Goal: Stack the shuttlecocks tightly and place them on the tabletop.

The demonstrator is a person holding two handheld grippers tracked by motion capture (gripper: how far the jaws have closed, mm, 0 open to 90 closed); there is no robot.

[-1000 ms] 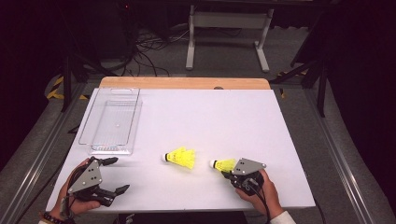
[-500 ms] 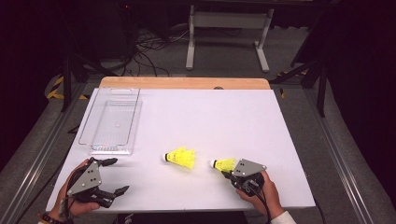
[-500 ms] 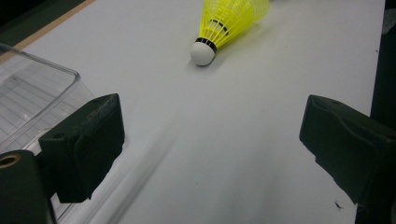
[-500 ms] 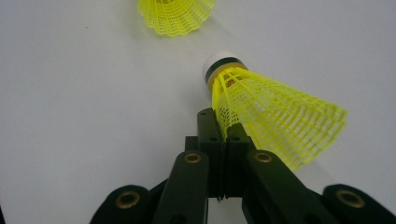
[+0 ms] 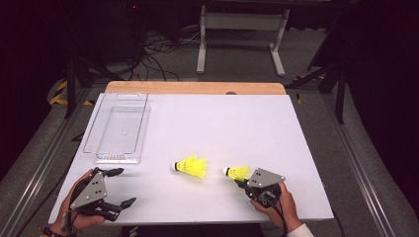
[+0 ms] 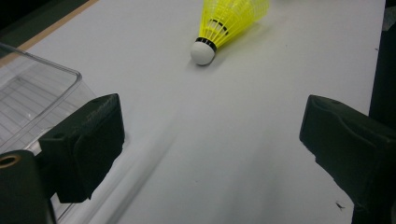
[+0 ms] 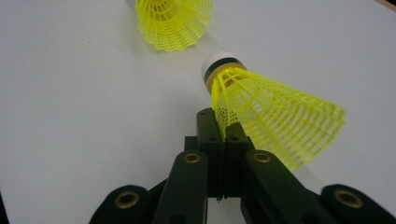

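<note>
Clear plastic tray (image 5: 118, 129): rectangular, transparent, ribbed floor, standing at the left part of the white tabletop (image 5: 237, 123), long side running away from the near edge; one corner appears in the left gripper view (image 6: 37, 88).

Wooden strip (image 5: 195, 88): light brown, along the far edge of the tabletop.

Metal stand (image 5: 242, 29): pale frame with two splayed feet, on the grey floor beyond the table.

Cables (image 5: 153, 54): black, loosely tangled on the floor, left of the stand.

Yellow-black tape (image 5: 60, 94): floor marking at far left.
</note>
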